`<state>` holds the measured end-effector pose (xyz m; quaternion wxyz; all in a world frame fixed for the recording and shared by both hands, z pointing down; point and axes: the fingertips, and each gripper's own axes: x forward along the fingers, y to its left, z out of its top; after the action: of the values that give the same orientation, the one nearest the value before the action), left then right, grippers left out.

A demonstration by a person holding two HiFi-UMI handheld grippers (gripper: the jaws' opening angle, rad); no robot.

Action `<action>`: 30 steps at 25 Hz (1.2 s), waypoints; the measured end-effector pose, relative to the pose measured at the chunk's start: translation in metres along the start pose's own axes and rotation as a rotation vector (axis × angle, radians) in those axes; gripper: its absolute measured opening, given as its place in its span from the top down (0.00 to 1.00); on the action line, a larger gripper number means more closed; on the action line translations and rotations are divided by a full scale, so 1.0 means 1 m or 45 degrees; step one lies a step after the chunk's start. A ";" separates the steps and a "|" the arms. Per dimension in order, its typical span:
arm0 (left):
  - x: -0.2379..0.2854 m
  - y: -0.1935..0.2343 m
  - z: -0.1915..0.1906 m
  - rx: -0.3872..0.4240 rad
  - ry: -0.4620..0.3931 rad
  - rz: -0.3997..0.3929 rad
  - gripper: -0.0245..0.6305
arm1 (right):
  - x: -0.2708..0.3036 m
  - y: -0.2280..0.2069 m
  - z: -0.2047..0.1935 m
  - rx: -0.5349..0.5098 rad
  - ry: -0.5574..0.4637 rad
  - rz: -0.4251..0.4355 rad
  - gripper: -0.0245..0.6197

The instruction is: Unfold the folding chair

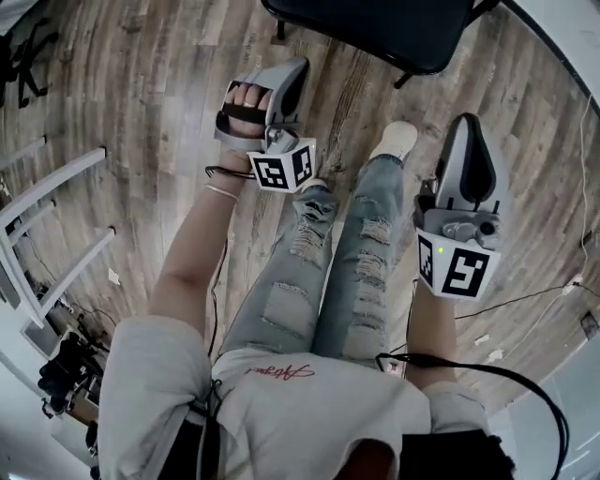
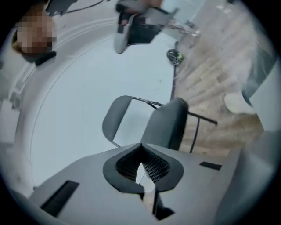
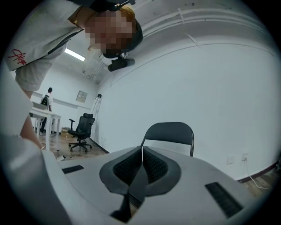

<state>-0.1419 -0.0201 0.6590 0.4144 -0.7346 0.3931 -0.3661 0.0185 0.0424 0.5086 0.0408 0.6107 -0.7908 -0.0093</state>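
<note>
You're holding the left claw (image 1: 292, 71) and the right claw (image 1: 469, 127) pressed together, with nothing between the pads in either gripper view. Both are hanging clear of the folding chair (image 1: 394, 28), which is standing on the floor (image 1: 141, 84) straight ahead of the claw tips, not touching them.

From the left claw I'm seeing the backrest (image 2: 116, 118) and seat (image 2: 169, 123) spread apart. From the right claw only the backrest (image 3: 169, 132) is showing above the tips. So I'm judging it as already opened out, or close to it.

Handling, as a judgement:
- The frame is looking like thin metal tube: stiff, moderately heavy, not fragile.
- Seat and back are looking smooth, so the pads are likely slipping on flat faces.
- If it's needing more opening, you're better off pinching the backrest's top edge with one claw and the seat's front edge with the other.
- Keep the tips away from the hinge links, where things are getting pinched as it moves.
</note>
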 end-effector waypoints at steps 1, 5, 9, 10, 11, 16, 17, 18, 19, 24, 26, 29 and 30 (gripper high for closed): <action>-0.016 0.031 0.013 -0.167 0.019 0.019 0.94 | -0.010 0.008 0.018 0.022 0.013 -0.011 0.93; -0.059 0.175 0.098 -0.901 -0.091 0.056 0.94 | -0.030 0.026 0.118 0.048 -0.047 0.002 0.93; -0.106 0.292 0.180 -1.400 -0.261 0.020 0.94 | -0.047 0.031 0.228 0.118 -0.156 0.016 0.93; -0.115 0.309 0.196 -1.478 -0.309 0.002 0.94 | -0.050 0.033 0.249 0.121 -0.187 0.028 0.93; -0.122 0.322 0.211 -1.534 -0.358 -0.023 0.94 | -0.054 0.035 0.266 0.114 -0.215 0.041 0.93; -0.137 0.354 0.249 -1.649 -0.422 -0.062 0.94 | -0.060 0.037 0.314 0.083 -0.291 0.075 0.93; -0.138 0.357 0.251 -1.663 -0.401 -0.045 0.94 | -0.062 0.036 0.322 0.077 -0.305 0.078 0.93; -0.141 0.358 0.254 -1.667 -0.386 -0.032 0.94 | -0.066 0.036 0.328 0.071 -0.317 0.083 0.93; -0.144 0.360 0.256 -1.656 -0.379 -0.017 0.94 | -0.069 0.037 0.334 0.065 -0.325 0.092 0.93; -0.164 0.364 0.259 -1.575 -0.367 0.045 0.94 | -0.080 0.039 0.338 0.065 -0.317 0.108 0.93; -0.169 0.366 0.263 -1.543 -0.375 0.058 0.94 | -0.084 0.036 0.338 0.085 -0.318 0.102 0.93; -0.173 0.366 0.267 -1.519 -0.384 0.055 0.94 | -0.088 0.035 0.336 0.128 -0.321 0.098 0.93; -0.174 0.364 0.267 -1.518 -0.382 0.046 0.94 | -0.089 0.036 0.334 0.125 -0.316 0.097 0.93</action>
<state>-0.0840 0.0922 0.1922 -0.0106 -0.8766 0.4800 0.0312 -0.0189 0.1256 0.1731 -0.0868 0.5757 -0.8118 -0.0444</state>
